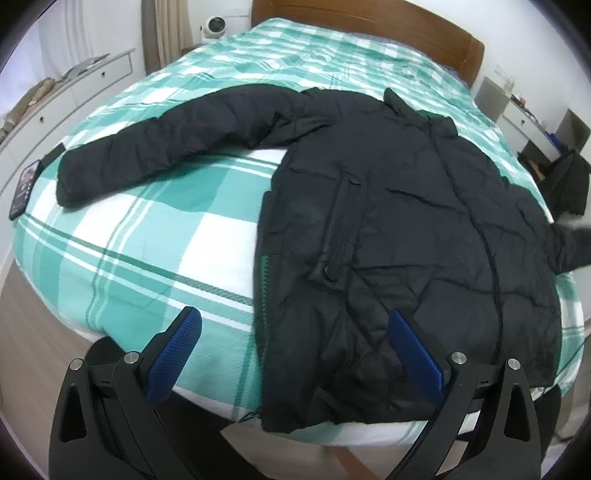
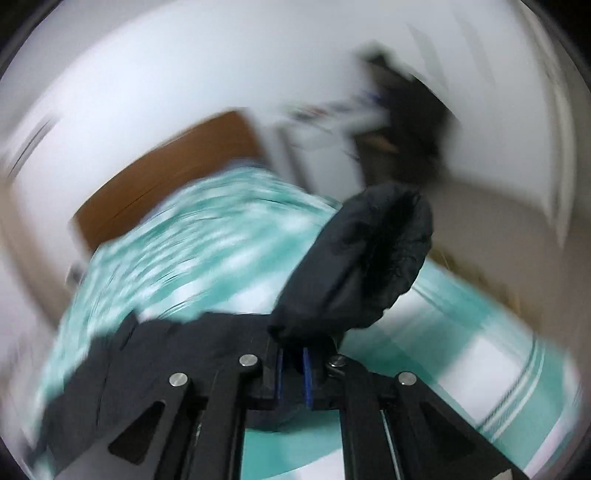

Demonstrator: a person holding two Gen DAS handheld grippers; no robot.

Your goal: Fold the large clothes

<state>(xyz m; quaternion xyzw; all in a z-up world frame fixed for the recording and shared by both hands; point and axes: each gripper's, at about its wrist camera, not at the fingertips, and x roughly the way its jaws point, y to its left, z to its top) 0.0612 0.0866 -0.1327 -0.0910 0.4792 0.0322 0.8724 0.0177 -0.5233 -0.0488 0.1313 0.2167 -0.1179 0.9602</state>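
A black puffer jacket (image 1: 388,229) lies front up on a green and white checked bed (image 1: 147,236). One sleeve (image 1: 173,144) stretches out to the left. My left gripper (image 1: 295,332) is open and empty, hovering over the jacket's bottom hem near the bed's front edge. In the right wrist view my right gripper (image 2: 291,354) is shut on the cuff end of the other sleeve (image 2: 354,258) and holds it lifted above the bed (image 2: 184,251). That view is heavily motion-blurred.
A wooden headboard (image 1: 369,22) stands at the far end. White drawers (image 1: 74,99) run along the left wall, and a phone (image 1: 24,188) lies at the bed's left edge. A white desk with dark items (image 1: 546,140) stands at the right.
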